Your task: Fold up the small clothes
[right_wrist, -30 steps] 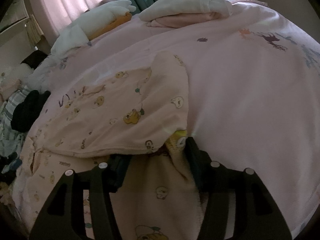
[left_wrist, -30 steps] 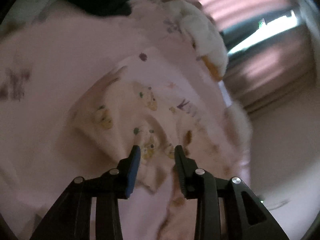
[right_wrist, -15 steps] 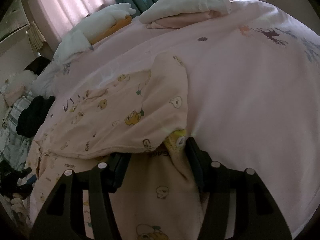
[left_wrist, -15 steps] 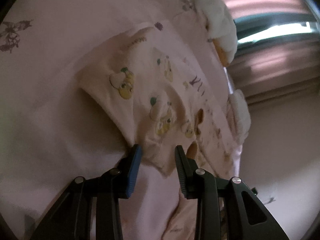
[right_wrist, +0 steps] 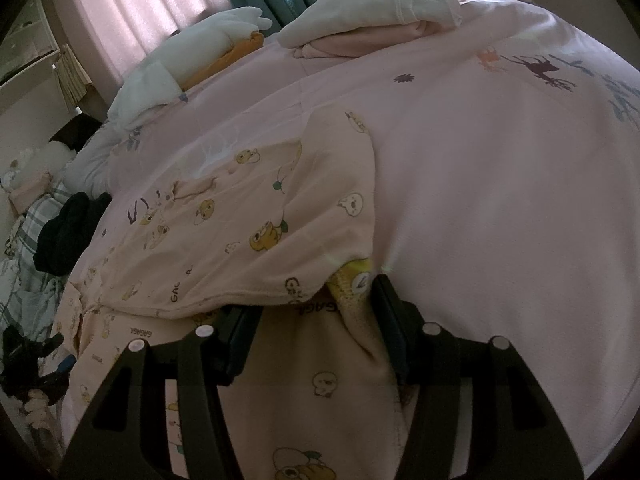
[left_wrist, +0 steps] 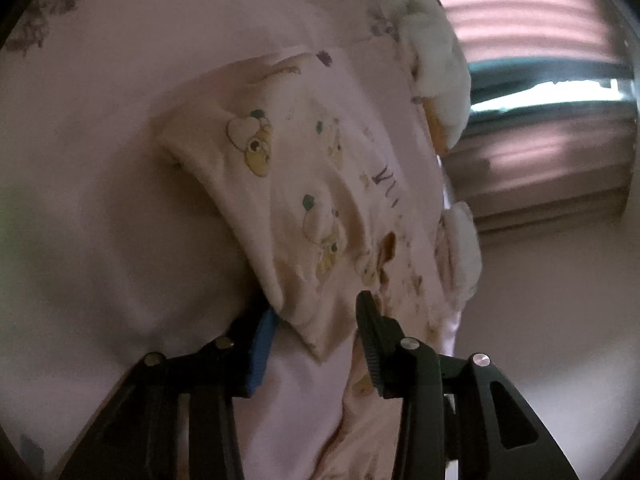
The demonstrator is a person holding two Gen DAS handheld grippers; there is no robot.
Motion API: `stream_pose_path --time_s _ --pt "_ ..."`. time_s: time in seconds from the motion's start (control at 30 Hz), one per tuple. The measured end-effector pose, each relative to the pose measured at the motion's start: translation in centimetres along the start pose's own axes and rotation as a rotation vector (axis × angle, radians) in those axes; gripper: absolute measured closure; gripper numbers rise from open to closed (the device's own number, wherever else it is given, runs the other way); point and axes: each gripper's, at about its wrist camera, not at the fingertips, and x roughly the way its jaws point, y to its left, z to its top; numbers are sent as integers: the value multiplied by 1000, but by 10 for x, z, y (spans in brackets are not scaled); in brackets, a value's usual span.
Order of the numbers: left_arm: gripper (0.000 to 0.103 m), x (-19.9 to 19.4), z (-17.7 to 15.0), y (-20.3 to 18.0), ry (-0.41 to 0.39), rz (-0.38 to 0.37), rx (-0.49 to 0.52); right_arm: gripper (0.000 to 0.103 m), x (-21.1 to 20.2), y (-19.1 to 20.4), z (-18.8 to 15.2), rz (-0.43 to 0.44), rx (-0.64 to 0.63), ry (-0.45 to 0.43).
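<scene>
A small cream garment (right_wrist: 248,220) printed with cartoon ducks lies on the pink bedspread (right_wrist: 500,184), with one flap folded over the rest. My left gripper (left_wrist: 316,306) is low over the bed and its jaws are opening. The flap's corner (left_wrist: 312,328) lies loose between them and covers the tip of the blue pad (left_wrist: 260,340). My right gripper (right_wrist: 312,300) rests on the garment's lower layer with its jaws wide apart. Cloth runs between its fingers, and the folded flap drapes over its fingertips and hides them.
Folded white and pink clothes (right_wrist: 372,12) sit at the far side of the bed. White pillows over something orange (right_wrist: 208,44) lie near the curtains. A dark garment (right_wrist: 66,232) and checked cloth (right_wrist: 24,224) are heaped at the left edge.
In the left wrist view the gripper has sunk toward the bed with the flap, which now lies flatter, and its jaws have spread. The right gripper has not moved.
</scene>
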Motion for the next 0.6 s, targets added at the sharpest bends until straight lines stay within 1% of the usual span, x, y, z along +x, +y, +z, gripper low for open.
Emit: stream_pose_path --time_s 0.1,0.17,0.23,0.27,0.33,0.37,0.43,0.47,0.5,0.57,0.6 --pt "63 -1 2 3 -13 -81 -42 46 0 -1 0 10 7 0" --pt "63 0 1 3 -1 -103 -43 46 -1 -2 0 15 10 -1" --pt "64 2 1 0 45 -132 -33 46 -1 -2 1 16 11 -1" --pt "64 5 0 -4 87 -169 -17 46 -1 -3 0 16 10 -1" --pt "64 9 -1 -4 110 -207 -27 46 -1 -3 1 15 10 -1" --pt "64 11 -2 -5 106 -206 -33 46 -1 -3 1 16 10 -1" --pt "64 11 -2 -5 97 -170 -29 46 -1 -3 1 16 10 -1" --pt "65 12 -1 -3 79 -157 -46 46 -1 -3 1 15 10 -1" --pt "65 10 -2 -1 66 -167 -61 46 -1 -2 1 11 11 -3" --pt "65 4 -1 3 40 -212 -93 46 -1 -2 1 11 12 -3" --pt "65 1 0 3 31 -223 -91 46 -1 -3 1 12 12 -3"
